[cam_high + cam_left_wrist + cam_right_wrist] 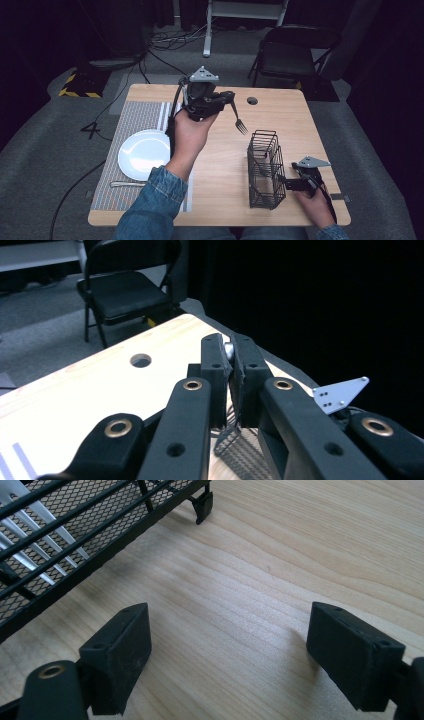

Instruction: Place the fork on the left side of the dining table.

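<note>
My left gripper (227, 98) is raised over the far middle of the wooden table (220, 165), shut on the handle of a silver fork (240, 123) whose tines hang down toward the right. In the left gripper view the jaws meet on the fork handle (229, 350), and the black wire cutlery basket (234, 446) lies below them. That basket (265, 170) stands upright at the right front. My right gripper (287, 184) rests low beside the basket's right side, jaws open and empty. The right gripper view has the basket wall (60, 545) at upper left with silver cutlery (30, 517) behind it.
A white plate (142, 154) sits on a grey striped placemat (135, 120) at the left, with a silver utensil (127, 184) in front of it. A cable hole (252, 100) marks the table's far side. A black folding chair (290, 52) stands beyond the table.
</note>
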`<state>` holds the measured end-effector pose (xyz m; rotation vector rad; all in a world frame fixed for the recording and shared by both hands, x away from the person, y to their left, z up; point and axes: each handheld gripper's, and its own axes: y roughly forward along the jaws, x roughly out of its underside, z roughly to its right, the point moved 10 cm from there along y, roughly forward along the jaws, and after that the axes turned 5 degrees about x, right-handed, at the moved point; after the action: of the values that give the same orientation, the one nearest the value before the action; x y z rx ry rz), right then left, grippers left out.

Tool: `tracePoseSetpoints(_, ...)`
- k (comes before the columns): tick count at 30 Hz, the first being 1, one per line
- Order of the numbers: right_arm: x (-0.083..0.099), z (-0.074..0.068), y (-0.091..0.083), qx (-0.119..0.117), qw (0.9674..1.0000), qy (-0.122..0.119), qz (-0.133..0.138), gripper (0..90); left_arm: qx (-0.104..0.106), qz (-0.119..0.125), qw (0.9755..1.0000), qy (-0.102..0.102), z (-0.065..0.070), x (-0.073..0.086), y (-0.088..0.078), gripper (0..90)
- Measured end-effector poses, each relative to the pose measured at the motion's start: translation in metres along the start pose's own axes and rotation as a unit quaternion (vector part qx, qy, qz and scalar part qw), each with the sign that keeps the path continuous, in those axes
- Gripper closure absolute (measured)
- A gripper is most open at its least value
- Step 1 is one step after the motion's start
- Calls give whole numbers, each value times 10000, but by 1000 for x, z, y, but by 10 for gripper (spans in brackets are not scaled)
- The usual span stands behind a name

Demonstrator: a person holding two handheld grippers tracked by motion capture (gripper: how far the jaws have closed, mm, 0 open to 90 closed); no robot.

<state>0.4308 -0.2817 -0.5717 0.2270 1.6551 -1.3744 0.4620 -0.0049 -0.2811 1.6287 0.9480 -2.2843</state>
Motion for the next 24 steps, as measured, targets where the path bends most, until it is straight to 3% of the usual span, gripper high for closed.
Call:
tracePoseSetpoints(7, 0, 0, 0, 1, 10000, -2, 0, 180, -367, -56, 9989, 282, -24, 4, -20, 858)
tracePoseSetpoints(15, 0, 0, 0, 9, 10000, 5, -2, 179, -583, -39, 9982, 107, -63, 11, -38, 858)
tracePoseSetpoints(19, 0, 1, 0, 36, 10000, 30, -5, 179, -576, 59, 9983, 15, -82, 18, -45, 857)
tracePoseSetpoints(24, 0, 1, 1, 64, 10000, 56, -11, 180, -840, -10, 9964, -140, -117, 36, -47, 857)
